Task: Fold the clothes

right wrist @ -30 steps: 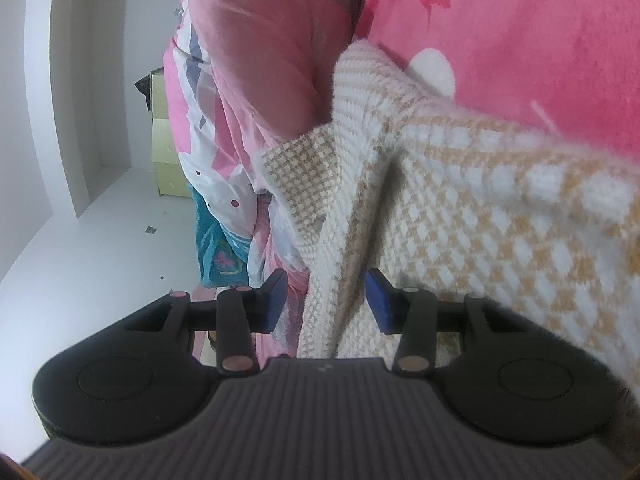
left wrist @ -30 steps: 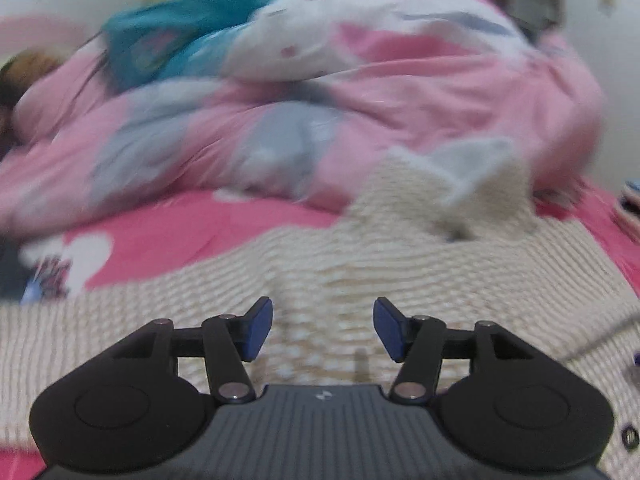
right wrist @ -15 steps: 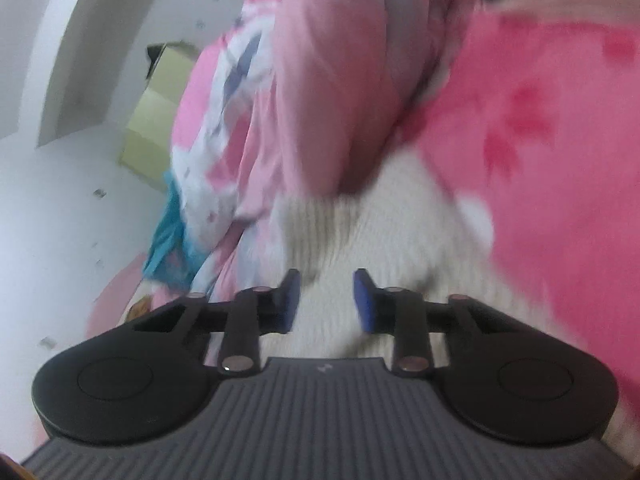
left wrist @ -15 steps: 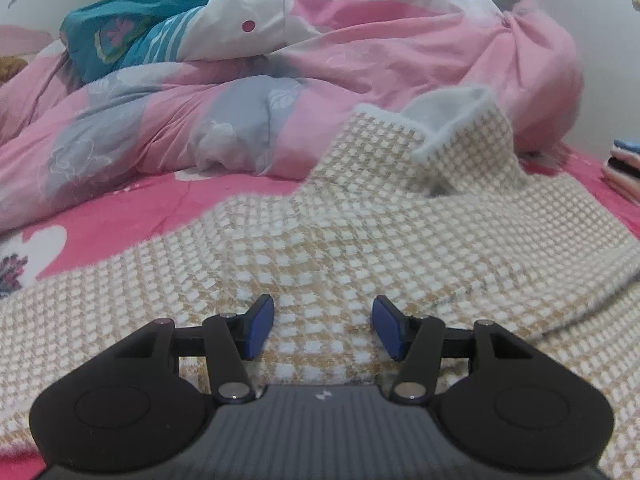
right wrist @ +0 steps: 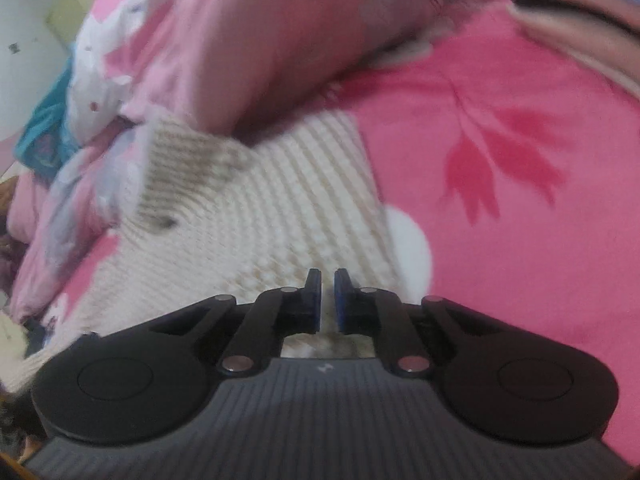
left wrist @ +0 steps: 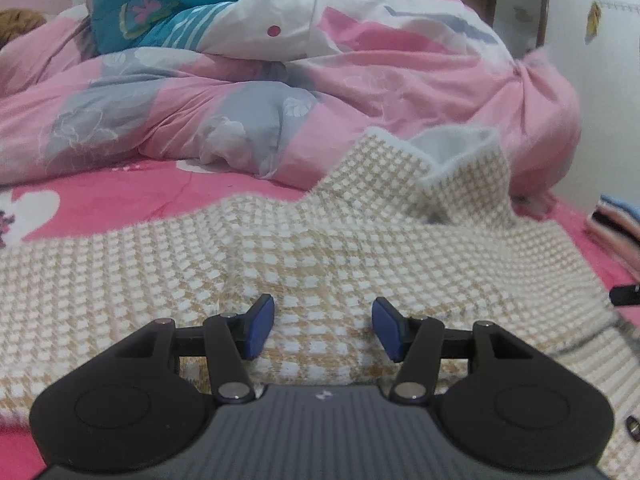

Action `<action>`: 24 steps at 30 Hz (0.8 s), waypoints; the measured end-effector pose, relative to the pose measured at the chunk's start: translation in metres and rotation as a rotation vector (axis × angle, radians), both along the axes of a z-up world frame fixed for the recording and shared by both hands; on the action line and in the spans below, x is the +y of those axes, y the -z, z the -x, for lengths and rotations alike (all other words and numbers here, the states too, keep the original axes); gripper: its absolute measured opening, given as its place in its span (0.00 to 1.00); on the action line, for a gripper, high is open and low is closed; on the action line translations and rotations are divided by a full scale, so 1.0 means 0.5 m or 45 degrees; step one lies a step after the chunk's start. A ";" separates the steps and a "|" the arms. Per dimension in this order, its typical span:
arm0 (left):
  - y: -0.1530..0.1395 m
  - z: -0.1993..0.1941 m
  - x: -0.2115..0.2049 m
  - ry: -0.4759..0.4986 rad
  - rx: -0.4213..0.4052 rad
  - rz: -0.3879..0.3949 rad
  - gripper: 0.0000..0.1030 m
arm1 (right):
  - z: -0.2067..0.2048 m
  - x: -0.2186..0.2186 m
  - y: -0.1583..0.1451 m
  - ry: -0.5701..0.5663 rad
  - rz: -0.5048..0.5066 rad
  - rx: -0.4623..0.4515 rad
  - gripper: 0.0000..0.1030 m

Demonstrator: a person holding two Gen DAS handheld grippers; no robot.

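Right tool (right wrist: 328, 300) closed empty, lifted | sweater (right wrist: 260, 216) blurred

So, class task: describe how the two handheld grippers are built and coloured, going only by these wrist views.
Both match. The left gripper and right gripper each have a ribbed dark grey body with a small pale mark, two rounded black side lobes with circular insets, black linkage arms on silver rivets, and blue pads. No cables, hands or sleeves show.

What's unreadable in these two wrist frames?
- Sweater, left wrist view: near hem hidden under the left gripper; left side cut by the frame edge.
- Sweater, right wrist view: knit pattern lost to motion blur.
- Folded stack, left wrist view: cut by the right edge.
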State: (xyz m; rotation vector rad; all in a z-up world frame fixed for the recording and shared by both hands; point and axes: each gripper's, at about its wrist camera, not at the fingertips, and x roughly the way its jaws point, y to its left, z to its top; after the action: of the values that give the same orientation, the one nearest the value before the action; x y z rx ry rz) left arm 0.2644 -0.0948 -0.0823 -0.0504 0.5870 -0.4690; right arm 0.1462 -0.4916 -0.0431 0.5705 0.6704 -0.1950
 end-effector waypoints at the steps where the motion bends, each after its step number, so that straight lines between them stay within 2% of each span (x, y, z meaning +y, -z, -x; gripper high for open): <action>1: 0.001 -0.002 0.006 0.001 0.007 0.027 0.54 | -0.006 0.004 -0.016 -0.014 0.040 -0.001 0.06; 4: 0.005 -0.010 0.028 0.008 0.036 0.126 0.54 | -0.044 0.017 -0.013 -0.051 0.152 0.054 0.06; 5: 0.006 -0.013 0.035 0.011 0.047 0.157 0.54 | -0.064 0.020 0.015 -0.066 0.176 0.127 0.04; 7: 0.007 -0.015 0.042 0.013 0.060 0.191 0.54 | -0.079 0.028 0.057 -0.102 0.237 0.195 0.02; 9: 0.008 -0.016 0.047 0.014 0.068 0.214 0.54 | -0.095 0.037 0.016 -0.128 0.276 0.278 0.03; 11: 0.008 -0.017 0.048 0.015 0.070 0.221 0.54 | -0.109 0.030 -0.031 -0.121 0.201 0.285 0.07; 15: 0.009 -0.018 0.049 0.015 0.070 0.226 0.54 | -0.148 0.021 -0.056 -0.099 0.322 0.192 0.07; 16: 0.009 -0.017 0.049 0.015 0.070 0.228 0.54 | -0.160 0.018 -0.046 -0.096 0.349 0.198 0.07; 18: 0.009 -0.017 0.051 0.017 0.074 0.235 0.54 | -0.185 0.012 0.034 -0.124 0.387 0.338 0.05; 19: 0.009 -0.018 0.051 0.018 0.075 0.238 0.54 | -0.180 0.030 0.038 -0.173 0.498 0.325 0.05; 20: 0.009 -0.017 0.052 0.017 0.075 0.238 0.54 | -0.179 0.043 0.038 -0.208 0.577 0.319 0.05; 23: 0.009 -0.017 0.050 0.015 0.075 0.234 0.54 | -0.197 0.032 -0.013 -0.185 0.543 0.366 0.06; 24: 0.008 -0.016 0.049 0.015 0.074 0.232 0.54 | -0.203 0.026 -0.028 -0.161 0.557 0.337 0.06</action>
State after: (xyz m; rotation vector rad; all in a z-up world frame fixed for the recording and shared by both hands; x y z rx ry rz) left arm 0.2726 -0.0701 -0.0863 -0.2351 0.6008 -0.5329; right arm 0.2478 -0.4788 -0.0289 0.0809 0.8868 -0.2924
